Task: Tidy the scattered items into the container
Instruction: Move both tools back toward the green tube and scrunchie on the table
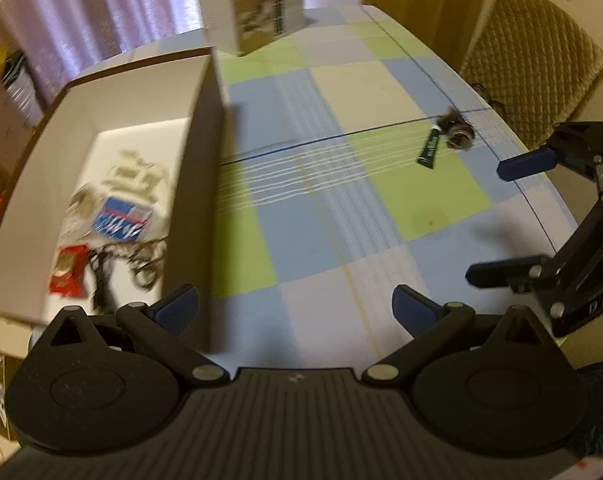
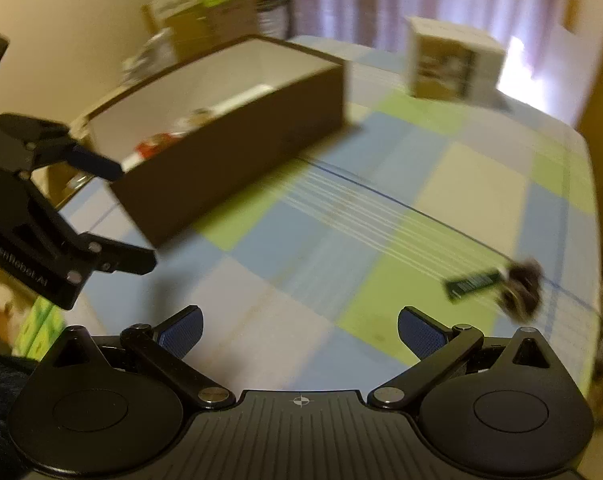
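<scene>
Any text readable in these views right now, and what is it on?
"GenRobot.AI": on the left gripper, seen from the right wrist.
"DAS": partial, on the right gripper, seen from the left wrist.
Green tube: print too blurred.
Far box: print blurred.
Blue packet: unreadable.

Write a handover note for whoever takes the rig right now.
Left gripper: open, empty, above the table near the box's right wall.
Right gripper: open, empty, over the tablecloth, apart from everything.
Done: the box already holds several small items, among them a red packet, a blue packet and a dark cord.
Left: a green tube and a small dark, blurred item right beside it still lie on the cloth near the far right edge. The right gripper is on that side and looks the better placed to fetch them.
A white carton stands at the far end; leave or check.
</scene>
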